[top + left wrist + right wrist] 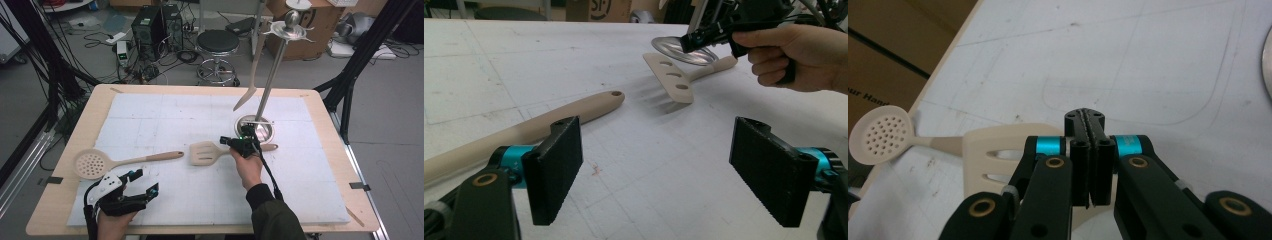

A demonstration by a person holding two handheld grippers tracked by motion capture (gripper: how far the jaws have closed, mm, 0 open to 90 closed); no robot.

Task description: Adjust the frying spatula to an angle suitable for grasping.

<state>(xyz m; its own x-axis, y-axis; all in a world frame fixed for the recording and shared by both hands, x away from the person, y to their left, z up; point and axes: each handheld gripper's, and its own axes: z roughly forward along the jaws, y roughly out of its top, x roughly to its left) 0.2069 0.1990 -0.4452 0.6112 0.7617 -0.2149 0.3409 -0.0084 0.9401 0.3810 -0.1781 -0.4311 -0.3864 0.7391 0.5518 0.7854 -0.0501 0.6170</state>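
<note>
- Centrally, in the high view, the slotted spatula (204,152) lies flat on the white tabletop (165,112), blade toward 9 o'clock, handle running toward 3 o'clock.
- Right tongs (233,142): held over the spatula's handle just beside the blade; in the right gripper view the two black pads are pressed together (1090,165), with the cream blade showing below and to the left of them. Whether the handle is caught between the pads cannot be told.
- Left tongs (145,184): at 7 o'clock near the tabletop's front edge; in the left gripper view the pads stand wide apart (659,170), nothing between them.
- Skimmer (92,163): perforated round head at 9 o'clock, its handle pointing toward 3 o'clock, the tip near the spatula's blade but apart from it.
- Utensil stand (272,75): metal pole on a round base at 1 o'clock of the right tongs; a pale utensil (251,80) hangs from its top ring.
</note>
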